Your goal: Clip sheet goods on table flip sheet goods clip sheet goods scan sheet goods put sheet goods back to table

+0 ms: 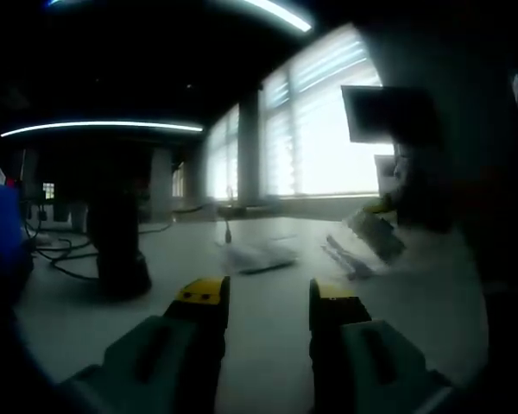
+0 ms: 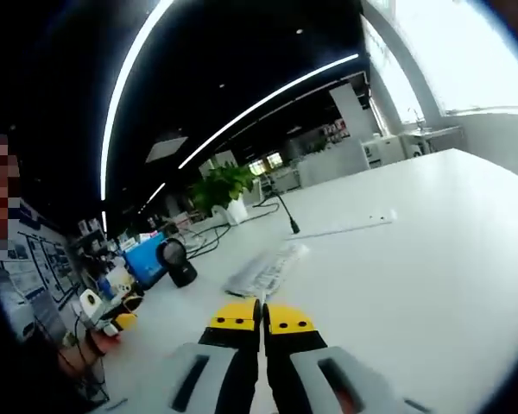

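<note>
While the left gripper hovers with its jaws apart and empty, the sheet goods lie flat on the worktop ahead of it, probably one blurred packet. The right gripper is closed on nothing; the sheet goods rest just beyond its tips, toward the worktop's middle.

white table | sheet flat near its middle | black scanner left of sheet | cables behind scanner | potted plant beyond cables
</note>
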A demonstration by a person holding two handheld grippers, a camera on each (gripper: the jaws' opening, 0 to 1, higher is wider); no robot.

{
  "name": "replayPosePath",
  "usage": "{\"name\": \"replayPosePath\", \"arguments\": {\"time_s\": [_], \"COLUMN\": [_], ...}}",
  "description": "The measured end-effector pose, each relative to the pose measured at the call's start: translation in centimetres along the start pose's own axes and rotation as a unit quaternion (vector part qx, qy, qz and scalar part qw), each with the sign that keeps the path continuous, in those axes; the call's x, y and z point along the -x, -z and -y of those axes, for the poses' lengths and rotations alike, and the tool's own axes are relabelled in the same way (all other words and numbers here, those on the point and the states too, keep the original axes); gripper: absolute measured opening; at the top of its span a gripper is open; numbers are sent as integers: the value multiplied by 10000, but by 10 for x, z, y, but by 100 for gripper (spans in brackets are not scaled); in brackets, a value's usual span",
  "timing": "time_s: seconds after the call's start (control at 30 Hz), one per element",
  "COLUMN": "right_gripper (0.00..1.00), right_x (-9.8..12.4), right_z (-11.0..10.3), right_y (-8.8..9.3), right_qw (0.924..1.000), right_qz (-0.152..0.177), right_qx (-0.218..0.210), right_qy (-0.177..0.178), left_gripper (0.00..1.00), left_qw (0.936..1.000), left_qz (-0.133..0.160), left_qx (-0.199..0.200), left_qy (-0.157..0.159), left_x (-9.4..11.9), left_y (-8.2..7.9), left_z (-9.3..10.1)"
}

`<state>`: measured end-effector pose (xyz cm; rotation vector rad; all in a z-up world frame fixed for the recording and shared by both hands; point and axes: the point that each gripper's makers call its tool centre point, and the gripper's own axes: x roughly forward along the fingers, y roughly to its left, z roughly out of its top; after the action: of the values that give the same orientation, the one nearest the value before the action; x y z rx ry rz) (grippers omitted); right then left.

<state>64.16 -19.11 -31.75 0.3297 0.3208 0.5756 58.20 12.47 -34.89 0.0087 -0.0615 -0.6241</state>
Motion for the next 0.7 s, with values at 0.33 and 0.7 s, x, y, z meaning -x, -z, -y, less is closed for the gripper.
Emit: {"name": "replayPosePath", "arguments": {"time_s": [0.33, 0.7], "right_gripper": [0, 0], "right_x": [0, -4], "right_z": [-35, -66], "right_y": [-31, -51], "right_qw": [9982, 9941], "right_qz": [527, 923], "right_qx": [-109, -183], "right_qy": [-273, -534], "left_gripper": [30, 30], "left_qw": [10000, 10000], "left_qz": [39, 56], "left_qx": [24, 36], "left_qy": [3, -14], "left_x": [1, 1], "left_y": [-2, -2], "left_z": [0, -2]}}
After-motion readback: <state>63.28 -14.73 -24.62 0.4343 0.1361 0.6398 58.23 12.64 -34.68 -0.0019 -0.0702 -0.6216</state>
